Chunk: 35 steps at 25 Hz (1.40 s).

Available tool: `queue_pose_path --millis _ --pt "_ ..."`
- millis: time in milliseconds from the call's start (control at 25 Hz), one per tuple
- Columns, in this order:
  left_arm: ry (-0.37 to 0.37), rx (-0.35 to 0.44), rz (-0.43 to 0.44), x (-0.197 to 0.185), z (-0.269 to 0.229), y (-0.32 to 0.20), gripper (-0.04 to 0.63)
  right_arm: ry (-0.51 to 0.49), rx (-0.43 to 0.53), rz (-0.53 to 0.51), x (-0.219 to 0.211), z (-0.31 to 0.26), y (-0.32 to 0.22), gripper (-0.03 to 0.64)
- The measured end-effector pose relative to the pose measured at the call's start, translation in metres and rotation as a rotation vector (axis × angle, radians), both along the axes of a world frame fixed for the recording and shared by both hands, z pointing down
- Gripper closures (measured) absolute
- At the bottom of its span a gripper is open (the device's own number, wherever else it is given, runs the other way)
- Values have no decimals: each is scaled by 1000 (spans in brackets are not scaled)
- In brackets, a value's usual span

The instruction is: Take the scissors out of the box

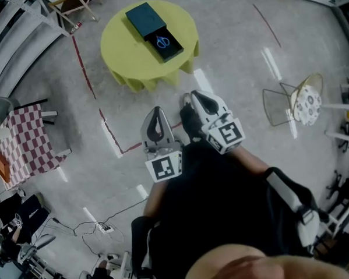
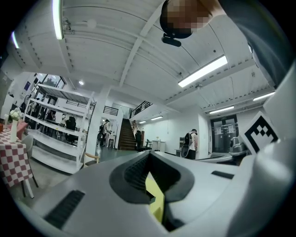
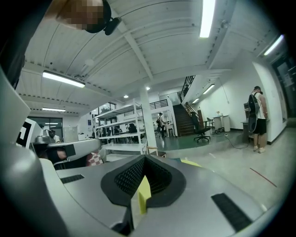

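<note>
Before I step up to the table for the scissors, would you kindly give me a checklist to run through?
1. Box open: ok, its tray is slid out on the yellow table.
2. Scissors in sight: ok, the blue handles lie in the open tray.
3. Left gripper free: ok, jaws together, nothing held.
4. Right gripper ready to grasp: not ok, jaws are together and must open first.
5. Box within reach: not ok, both grippers are over the floor, well short of the table.
6. Scissors loose in the tray: cannot tell.
</note>
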<state>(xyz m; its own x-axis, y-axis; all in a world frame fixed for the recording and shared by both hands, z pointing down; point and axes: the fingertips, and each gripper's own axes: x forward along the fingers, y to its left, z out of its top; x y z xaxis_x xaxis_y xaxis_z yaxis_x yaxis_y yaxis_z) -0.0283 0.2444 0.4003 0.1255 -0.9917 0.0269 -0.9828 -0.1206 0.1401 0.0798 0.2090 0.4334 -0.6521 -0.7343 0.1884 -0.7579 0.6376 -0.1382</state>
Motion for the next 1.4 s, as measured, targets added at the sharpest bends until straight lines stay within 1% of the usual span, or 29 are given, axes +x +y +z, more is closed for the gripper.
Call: queue_pose_path --millis 80,160,320,400,600,760,1040,1240,1400 --pt "2 -1 -11 -3 -1 -24 598 -6 1 -9 -3 0 -25 618" --pt "-11 -2 -14 -3 0 -50 598 -1 -1 -19 -4 1 -52 618" --pt "-40 0 -16 3 -2 -107 598 38 -7 -15 1 9 -115 618" --pt "-43 -1 -25 7 -4 -132 598 32 -20 -37 3 11 -140 618" --pt "-21 -30 -76 7 -5 -184 598 36 -52 -99 0 11 -191 618" --pt "-33 -34 -113 4 -8 -214 598 40 -51 -126 -5 14 -230 618" --pt "-33 -46 -122 -14 -7 -240 598 54 -102 -123 -25 34 -264 618" --pt "-35 -33 -85 -33 -1 -268 598 89 -113 -91 -42 58 -288 618" --pt "-37 -33 -53 -49 -2 -289 598 120 -164 -52 -50 81 -304 618"
